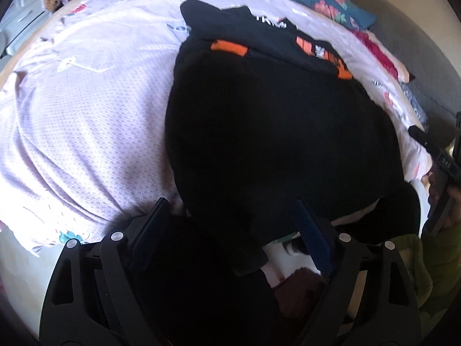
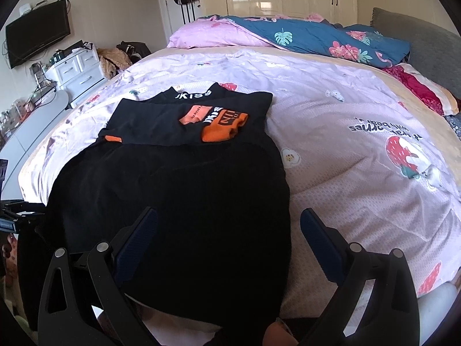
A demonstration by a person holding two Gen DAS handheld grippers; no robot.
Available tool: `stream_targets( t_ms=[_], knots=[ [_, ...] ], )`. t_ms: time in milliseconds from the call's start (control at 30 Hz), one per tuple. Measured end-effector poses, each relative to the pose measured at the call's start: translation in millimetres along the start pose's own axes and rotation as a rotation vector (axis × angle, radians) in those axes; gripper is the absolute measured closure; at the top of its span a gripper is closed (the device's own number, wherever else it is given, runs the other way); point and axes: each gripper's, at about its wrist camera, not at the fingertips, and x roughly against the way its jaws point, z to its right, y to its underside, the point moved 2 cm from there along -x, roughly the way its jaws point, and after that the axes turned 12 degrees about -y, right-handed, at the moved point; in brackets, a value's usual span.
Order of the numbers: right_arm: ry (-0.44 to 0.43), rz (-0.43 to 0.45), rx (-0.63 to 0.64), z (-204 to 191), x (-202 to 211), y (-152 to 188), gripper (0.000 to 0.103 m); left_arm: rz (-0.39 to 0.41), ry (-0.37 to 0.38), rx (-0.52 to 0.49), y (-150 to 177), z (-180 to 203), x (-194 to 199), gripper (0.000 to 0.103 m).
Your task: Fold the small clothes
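Your left gripper point(image 1: 230, 230) hangs over the near edge of the black garment point(image 1: 273, 144), fingers spread wide with cloth lying between them but not pinched — nothing is held yet. That garment is spread flat on the pink sheet point(image 1: 86, 101), its near hem draping off the bed's edge toward you. Just beyond the garment's far edge, touching it, sits a folded stack point(image 2: 196, 118) of black-and-orange clothes with white lettering; those look finished.

To the right, your right gripper point(image 2: 229, 225) is also spread apart, its left finger over the garment's near right part and its right finger over bare sheet beside the garment's right edge. It grips nothing either.

So, as a judgement: some pieces are already folded and parked beyond the garment, while this one is laid out and unfolded — its folds are all still to do. You would likely need to pinch the near hem corners first.
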Motion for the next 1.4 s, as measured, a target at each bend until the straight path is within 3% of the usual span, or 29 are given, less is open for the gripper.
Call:
stream_targets(
  t_ms=[200, 367, 433, 500, 600, 667, 767, 867, 933, 1000, 1100, 1200, 1400],
  knots=[
    [0.021, -0.026, -0.007, 6, 5, 13, 0.004, -0.042, 0.012, -0.016, -2, 3, -5, 0.023],
    [0.027, -0.074, 0.001, 12, 6, 29, 0.004, -0.073, -0.027, -0.048, -5, 7, -18, 0.033],
    [0.026, -0.098, -0.005, 17, 6, 34, 0.004, -0.083, -0.026, -0.048, -7, 8, -21, 0.05],
    [0.02, -0.108, -0.003, 18, 7, 39, 0.004, -0.082, -0.041, -0.06, -6, 11, -24, 0.055],
    [0.002, -0.142, -0.002, 21, 6, 50, 0.004, -0.073, -0.031, -0.079, -6, 15, -25, 0.073],
    [-0.005, -0.169, -0.005, 22, 4, 56, 0.004, -0.064, -0.034, -0.084, -5, 16, -25, 0.076],
    [-0.016, -0.215, 0.008, 22, 1, 67, 0.007, -0.052, -0.034, -0.084, -3, 14, -24, 0.089],
    [-0.022, -0.248, 0.017, 22, -4, 75, 0.033, -0.04, -0.016, -0.065, -2, 9, -20, 0.097],
    [-0.021, -0.263, 0.016, 24, -8, 77, 0.041, -0.025, -0.007, -0.06, -1, 5, -14, 0.1],
    [-0.031, -0.275, 0.019, 24, -12, 80, 0.068, 0.002, -0.004, -0.052, -1, 1, -5, 0.1],
    [-0.02, -0.287, 0.054, 21, -15, 83, 0.092, 0.033, 0.006, -0.044, -1, -3, 6, 0.101],
    [-0.047, -0.241, 0.073, 16, -1, 77, 0.095, 0.059, 0.019, -0.029, -2, -7, 14, 0.101],
    [-0.157, -0.035, 0.055, 12, 41, 44, 0.095, 0.116, 0.062, 0.02, -11, -17, 30, 0.101]
  ],
)
